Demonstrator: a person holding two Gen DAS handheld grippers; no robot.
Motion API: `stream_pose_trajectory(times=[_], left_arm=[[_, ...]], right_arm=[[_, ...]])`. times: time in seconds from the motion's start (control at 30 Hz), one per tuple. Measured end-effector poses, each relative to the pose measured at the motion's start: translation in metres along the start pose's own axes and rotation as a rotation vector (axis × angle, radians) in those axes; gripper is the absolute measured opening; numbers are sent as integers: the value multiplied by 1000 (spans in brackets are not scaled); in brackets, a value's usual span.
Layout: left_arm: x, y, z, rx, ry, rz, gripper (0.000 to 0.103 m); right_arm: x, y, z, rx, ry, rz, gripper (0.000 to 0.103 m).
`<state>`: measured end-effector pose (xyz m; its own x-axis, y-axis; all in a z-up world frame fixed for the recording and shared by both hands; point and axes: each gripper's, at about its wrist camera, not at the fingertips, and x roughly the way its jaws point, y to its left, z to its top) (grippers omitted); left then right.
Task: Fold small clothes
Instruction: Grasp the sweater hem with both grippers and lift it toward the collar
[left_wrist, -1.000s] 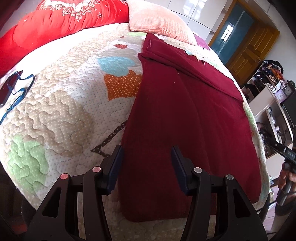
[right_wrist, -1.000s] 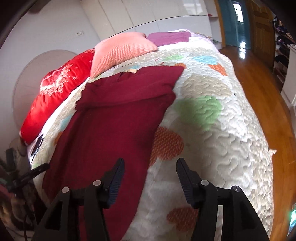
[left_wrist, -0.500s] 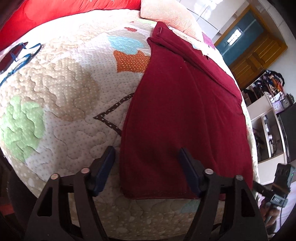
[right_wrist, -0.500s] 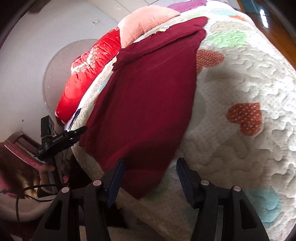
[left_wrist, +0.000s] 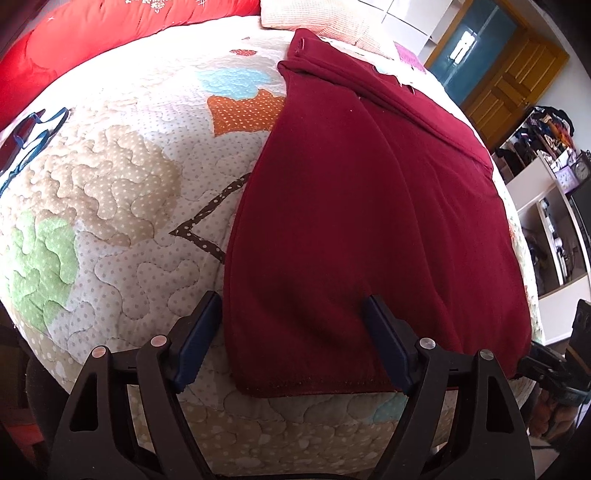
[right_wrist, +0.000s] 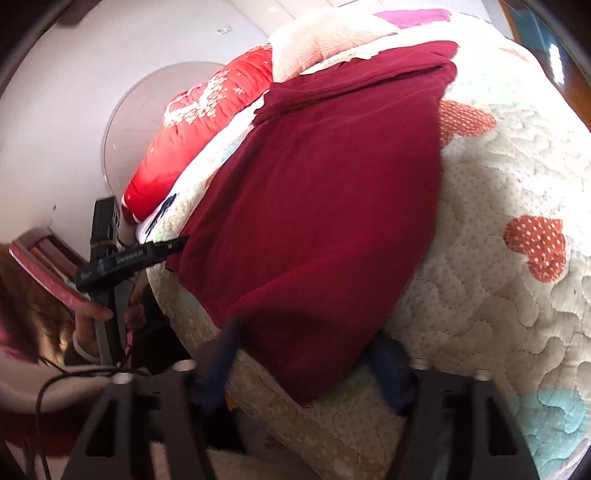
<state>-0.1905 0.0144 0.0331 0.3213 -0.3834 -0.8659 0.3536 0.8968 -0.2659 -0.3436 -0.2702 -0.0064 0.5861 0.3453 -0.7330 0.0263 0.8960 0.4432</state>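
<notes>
Daylight washes my quilt (left_wrist: 110, 192) bright; fisheye bends every edge, and my right gripper's fingers (right_wrist: 221, 362) smear with motion blur.

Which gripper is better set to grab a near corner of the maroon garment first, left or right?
Right. The right gripper already straddles the near corner of the maroon garment, jaws closing on it. The left gripper also brackets the hem, but its jaws are opening, pads clear of the cloth.
</notes>
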Motion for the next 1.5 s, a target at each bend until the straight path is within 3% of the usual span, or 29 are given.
stream_pose_trajectory(times=[0.03,0.13,0.17,0.27,0.4,0.53,0.7,0.9,1.17,1.27,1.33,1.43,1.5], left_arm=[[0,0,-1,-1,-2,-3,75],[-5,0,-2,4,-2,-18,44],[-7,2,-2,-1,2,-44,30],[-13,5,1,-7,6,-90,14],[-20,2,12,-2,0,-125,12],[-38,-2,39,4,-62,-164,10],[-44,-16,93,29,-149,-171,7],[-15,-44,170,62,-197,-148,7],[34,-61,281,53,-261,-37,7],[65,-58,312,15,-260,19,7],[88,-55,325,-13,-241,40,7],[118,-49,339,-28,-164,13,7],[126,-40,343,-71,-122,-18,14]], right_arm=[[0,-2,-1,10,-4,10,29],[-1,-7,-1,27,-25,31,15],[-6,-9,2,48,-45,78,13],[-19,-8,11,56,-107,159,11],[-31,2,32,7,-165,173,10],[-39,6,60,-28,-235,163,9],[-48,2,119,-32,-354,120,8],[-42,-24,208,-3,-453,12,8],[-7,-89,298,72,-451,-219,8],[9,-119,318,158,-454,-240,8],[25,-129,328,162,-442,-273,8],[50,-150,338,203,-365,-323,9],[52,-164,337,261,-343,-285,16]])
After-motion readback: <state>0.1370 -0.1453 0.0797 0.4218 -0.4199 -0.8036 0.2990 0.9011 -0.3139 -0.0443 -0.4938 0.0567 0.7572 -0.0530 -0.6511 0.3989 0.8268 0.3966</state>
